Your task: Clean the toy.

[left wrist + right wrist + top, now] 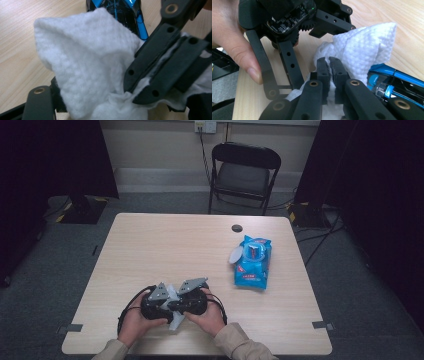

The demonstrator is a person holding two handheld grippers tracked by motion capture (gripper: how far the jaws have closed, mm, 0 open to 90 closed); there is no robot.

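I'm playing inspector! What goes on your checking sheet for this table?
Surface: pale wood table, small round hole near the far edge.
Job's things: white wipe; shiny blue thing beside it, unclear what.
Clutter: blue wipes pack, flap open.
Grippers: right tongs shut on the wipe; left tongs partly hidden, state unclear.
Cables: black cable loops by the left hand; floor cables.
Surroundings: folding chair, grey carpet, dark curtains.
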